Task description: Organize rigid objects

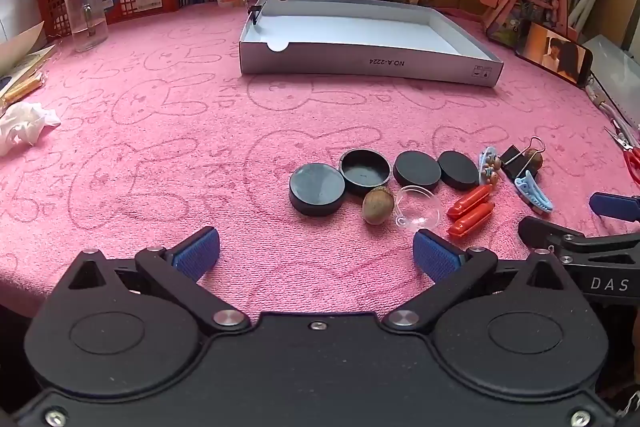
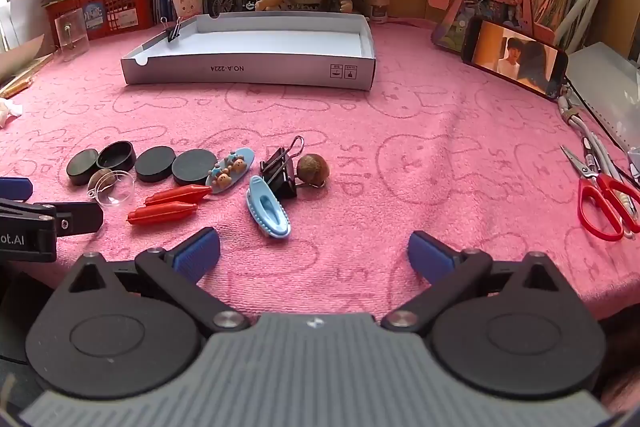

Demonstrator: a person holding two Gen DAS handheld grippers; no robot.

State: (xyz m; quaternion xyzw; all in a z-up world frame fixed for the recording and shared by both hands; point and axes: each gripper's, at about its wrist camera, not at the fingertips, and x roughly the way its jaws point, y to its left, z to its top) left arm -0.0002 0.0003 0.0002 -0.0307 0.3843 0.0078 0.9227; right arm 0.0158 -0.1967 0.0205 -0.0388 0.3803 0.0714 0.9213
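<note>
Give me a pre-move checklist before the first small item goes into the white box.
1. Left gripper open and empty: ok.
2. Right gripper open and empty: ok.
3. White box open on top, with bare floor: ok.
4. Box holds nothing yet: not ok, a black binder clip sits on its left wall.
5. Items separated for a clean grasp: not ok, the acorn touches the clear dome.
6. Pink cloth lies flat toward the box: ok.

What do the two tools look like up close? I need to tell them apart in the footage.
Both have matte black linkage arms with silver screws and blue ribbed pads. The left tool has an all-black body; the right tool has a grey ribbed body. White lettering marks their sides. No cables or sleeves show.
</note>
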